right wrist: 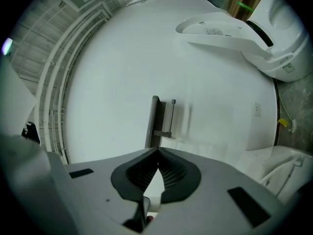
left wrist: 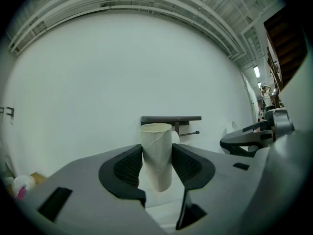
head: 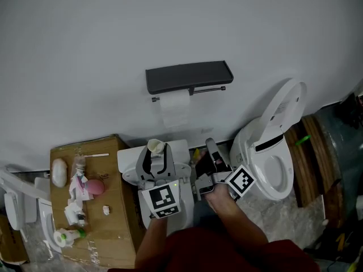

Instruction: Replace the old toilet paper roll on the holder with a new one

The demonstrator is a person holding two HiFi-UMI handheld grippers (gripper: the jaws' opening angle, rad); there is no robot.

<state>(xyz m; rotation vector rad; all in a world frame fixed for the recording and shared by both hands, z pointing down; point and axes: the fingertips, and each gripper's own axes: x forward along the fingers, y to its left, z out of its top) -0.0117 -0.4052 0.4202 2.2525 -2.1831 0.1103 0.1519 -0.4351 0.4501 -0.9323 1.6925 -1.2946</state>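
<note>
A bare cardboard tube (head: 156, 147) stands upright between the fingers of my left gripper (head: 157, 153), which is shut on it; in the left gripper view the tube (left wrist: 156, 155) fills the gap between the pads. The dark wall holder (head: 188, 76) with its metal bar (head: 195, 90) is ahead on the white wall, and a white strip of paper (head: 174, 111) hangs under the bar's left end. My right gripper (head: 209, 144) is beside the left one, shut with nothing in it. In the right gripper view (right wrist: 157, 152) the jaws meet, pointing at the holder (right wrist: 155, 121).
A white toilet (head: 271, 169) with its lid up (head: 283, 103) stands to the right. A cardboard box (head: 110, 214) at the left carries small items, among them a pink object (head: 95, 187). A white fixture (head: 180, 149) lies under the grippers.
</note>
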